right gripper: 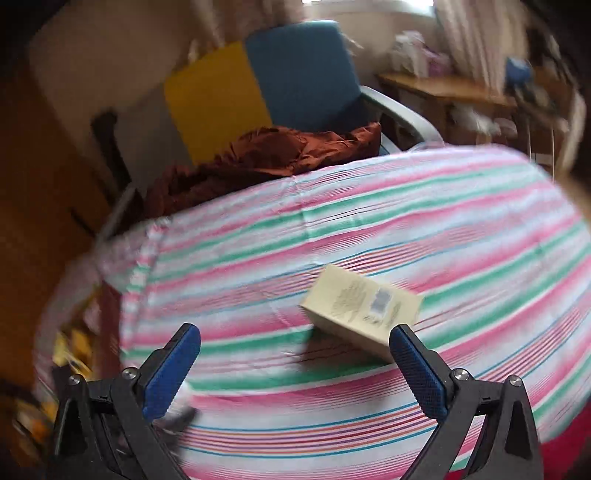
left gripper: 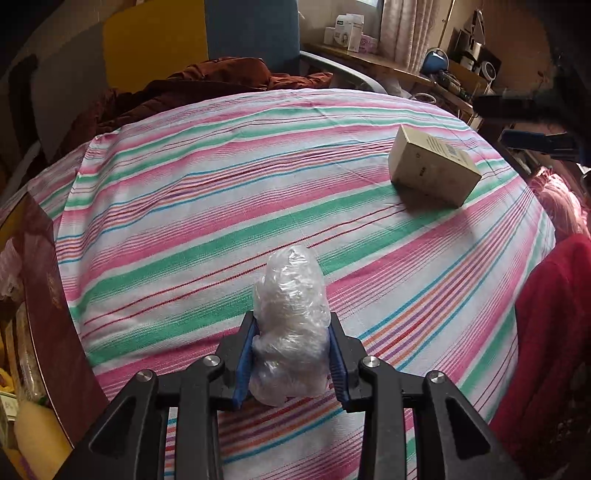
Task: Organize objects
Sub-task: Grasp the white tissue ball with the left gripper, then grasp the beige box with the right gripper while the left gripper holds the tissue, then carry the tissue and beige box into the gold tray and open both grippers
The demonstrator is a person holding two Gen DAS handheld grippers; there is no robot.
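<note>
My left gripper [left gripper: 291, 325] is shut on a clear plastic bundle [left gripper: 290, 325] and holds it just above the striped cloth [left gripper: 221, 221] near the front edge. A tan cardboard box [left gripper: 432, 168] lies on the cloth at the far right. In the blurred right wrist view, my right gripper [right gripper: 295, 332] is wide open and empty above the striped cloth [right gripper: 369, 236]. The tan box [right gripper: 360, 308] lies just beyond its fingertips, nearer the right finger [right gripper: 417, 369].
A rust-brown blanket [left gripper: 207, 81] is heaped at the far edge, with a blue and yellow chair [left gripper: 255, 33] behind it. A cluttered wooden desk [left gripper: 388, 62] stands at the back right. Red fabric [left gripper: 554, 332] lies on the right. A dark wooden edge [left gripper: 48, 295] runs on the left.
</note>
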